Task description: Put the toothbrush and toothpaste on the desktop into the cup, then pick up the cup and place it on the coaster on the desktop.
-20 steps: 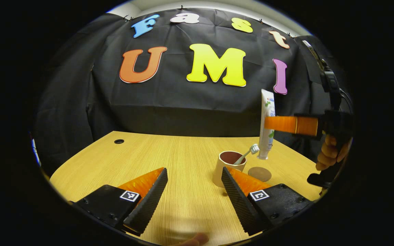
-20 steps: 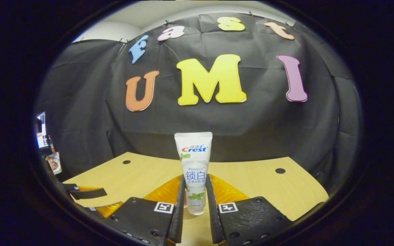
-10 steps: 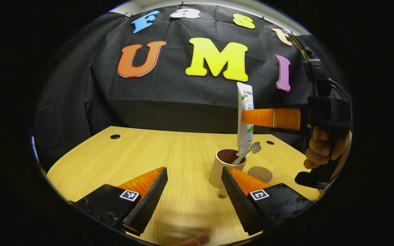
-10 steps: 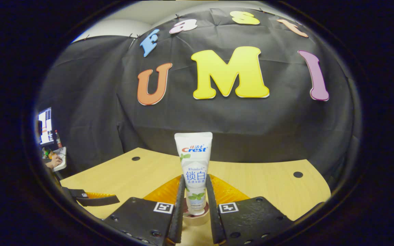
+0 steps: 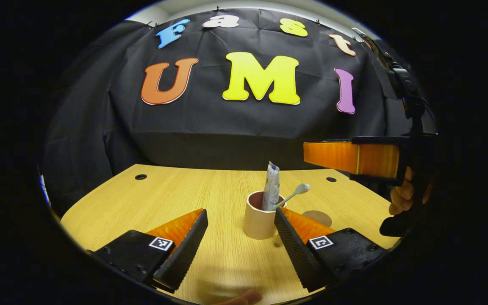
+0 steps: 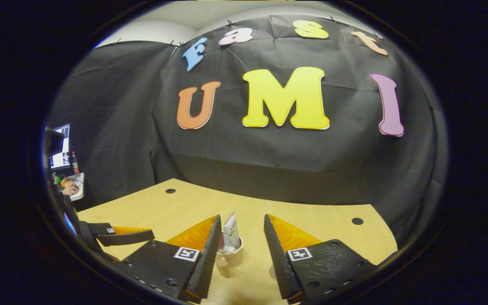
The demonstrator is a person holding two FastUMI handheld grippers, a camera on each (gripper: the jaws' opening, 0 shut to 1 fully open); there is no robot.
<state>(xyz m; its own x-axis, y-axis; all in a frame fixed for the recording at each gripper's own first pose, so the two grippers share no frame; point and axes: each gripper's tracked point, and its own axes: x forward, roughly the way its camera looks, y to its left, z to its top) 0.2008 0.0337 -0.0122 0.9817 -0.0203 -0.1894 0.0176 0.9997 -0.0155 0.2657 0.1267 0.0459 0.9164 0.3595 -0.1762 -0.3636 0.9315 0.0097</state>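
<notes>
the cup (image 5: 260, 220) on the desk (image 5: 176, 190) holds the toothpaste (image 5: 271, 191) and the toothbrush (image 5: 291, 195), which leans toward 2 o'clock; a clumsy grasp could tip it out. the coaster (image 5: 317, 217) lies at the cup's 3 o'clock. the left gripper (image 5: 240, 237) sits low, fingers apart. the right gripper (image 6: 239, 248) hovers above the cup, fingers apart, empty.
</notes>
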